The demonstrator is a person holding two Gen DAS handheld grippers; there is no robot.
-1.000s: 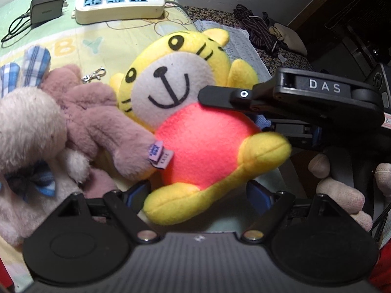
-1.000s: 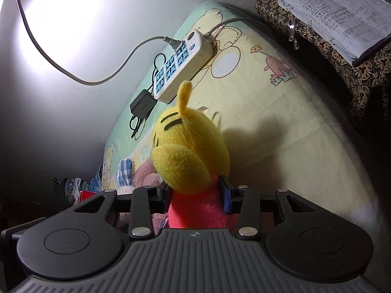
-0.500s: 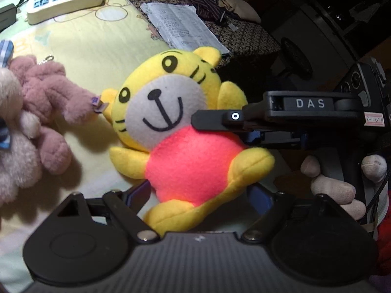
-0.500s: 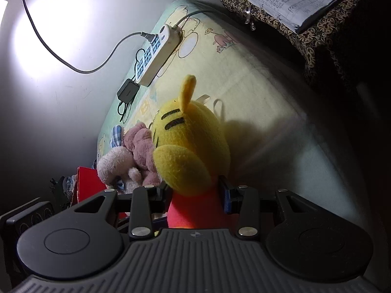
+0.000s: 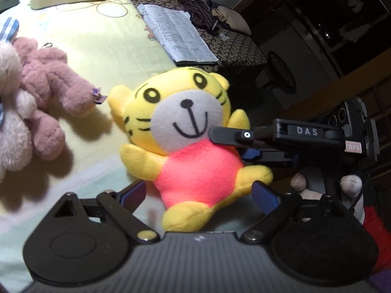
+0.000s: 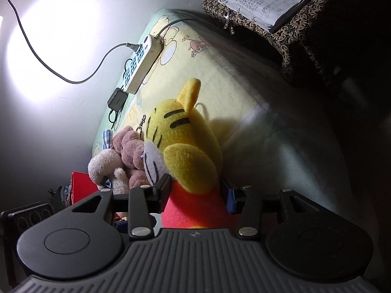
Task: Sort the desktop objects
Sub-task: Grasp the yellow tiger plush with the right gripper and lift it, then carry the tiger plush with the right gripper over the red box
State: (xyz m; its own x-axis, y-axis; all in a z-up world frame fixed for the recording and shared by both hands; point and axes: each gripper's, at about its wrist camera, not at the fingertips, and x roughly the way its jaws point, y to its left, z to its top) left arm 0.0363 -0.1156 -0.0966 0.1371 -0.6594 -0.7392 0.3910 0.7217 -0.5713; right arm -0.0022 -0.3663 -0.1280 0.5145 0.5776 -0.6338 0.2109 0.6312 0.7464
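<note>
Right tongs point(image 6: 194, 193) pinch the tiger toy point(image 5: 190, 144); left tongs point(image 5: 198, 195) gape empty below it. Keep squeezing, set it beside the pink bear point(image 5: 48, 92).

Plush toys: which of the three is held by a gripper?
The yellow tiger toy with the pink belly; the right gripper clamps it. The mauve bear and cream plush lie ungripped.

Three plush toys: one yellow tiger point(image 5: 185, 131), one pink bear point(image 5: 46, 85), one cream plush point(image 5: 9, 127), one power strip point(image 6: 140, 64), one adapter point(image 6: 117, 99), seemingly one notebook point(image 5: 176, 34).
</note>
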